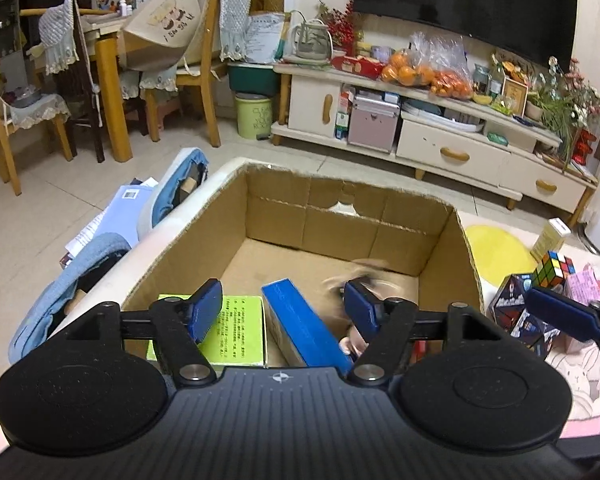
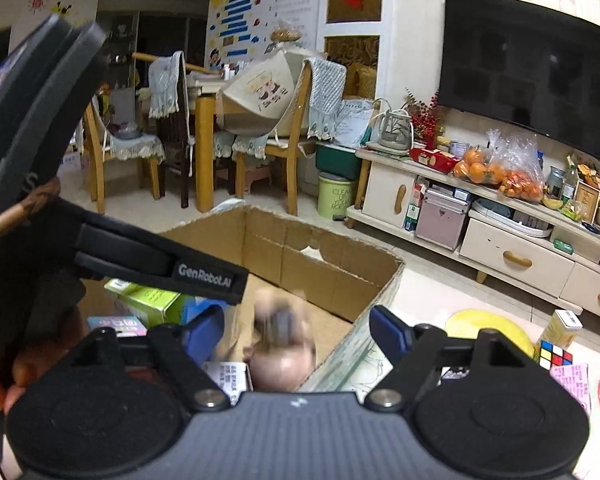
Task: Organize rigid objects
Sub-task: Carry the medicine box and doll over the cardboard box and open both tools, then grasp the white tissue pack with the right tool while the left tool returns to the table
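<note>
Left wrist view: both tongs released above a cardboard box (image 1: 340, 216).
Left tongs (image 1: 282, 306), right tongs (image 2: 296, 330); tiled floor (image 1: 28, 184) and TV cabinet (image 1: 452, 152) at 12 o'clock.
</note>
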The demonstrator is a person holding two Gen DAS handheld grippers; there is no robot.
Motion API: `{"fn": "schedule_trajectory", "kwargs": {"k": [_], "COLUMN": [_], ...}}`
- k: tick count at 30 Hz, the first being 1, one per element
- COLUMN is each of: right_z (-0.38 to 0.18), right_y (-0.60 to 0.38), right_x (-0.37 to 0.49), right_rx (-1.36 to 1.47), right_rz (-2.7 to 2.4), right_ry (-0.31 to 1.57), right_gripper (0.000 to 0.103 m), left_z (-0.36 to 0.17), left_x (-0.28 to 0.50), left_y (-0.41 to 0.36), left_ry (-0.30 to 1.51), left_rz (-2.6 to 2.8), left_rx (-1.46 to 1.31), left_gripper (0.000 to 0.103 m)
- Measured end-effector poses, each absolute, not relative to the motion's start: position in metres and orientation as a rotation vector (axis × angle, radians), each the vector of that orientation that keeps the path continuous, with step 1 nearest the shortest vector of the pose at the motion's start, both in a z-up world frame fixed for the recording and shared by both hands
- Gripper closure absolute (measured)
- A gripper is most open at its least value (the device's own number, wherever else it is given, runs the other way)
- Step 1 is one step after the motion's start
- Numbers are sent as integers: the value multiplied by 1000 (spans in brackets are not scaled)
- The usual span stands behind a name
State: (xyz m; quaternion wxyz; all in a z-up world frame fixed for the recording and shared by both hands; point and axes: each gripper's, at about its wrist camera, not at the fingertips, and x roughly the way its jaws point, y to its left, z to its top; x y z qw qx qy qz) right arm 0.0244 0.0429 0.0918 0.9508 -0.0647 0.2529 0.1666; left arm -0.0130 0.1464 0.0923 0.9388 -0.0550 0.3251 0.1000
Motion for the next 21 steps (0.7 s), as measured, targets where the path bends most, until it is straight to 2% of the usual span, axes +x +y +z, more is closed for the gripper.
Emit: {"fn": "schedule_trajectory", "kwargs": {"k": [2, 7, 21], "right_z": [95, 98, 89], "right_y": [38, 28, 4], "right_x": [19, 6, -23], "right_rx": [-121, -98, -85], "right_rz": [327, 299, 246], "right_ry": [502, 486, 482], "right_gripper": [22, 21, 21], "left_z": [95, 99, 100], "left_x": [-16, -22, -24], "left_y": [149, 146, 136], "left_ry": [654, 633, 611], "left_rz": [212, 213, 165], "left_rx": [-117, -97, -52], "left_gripper": [13, 7, 3]}}
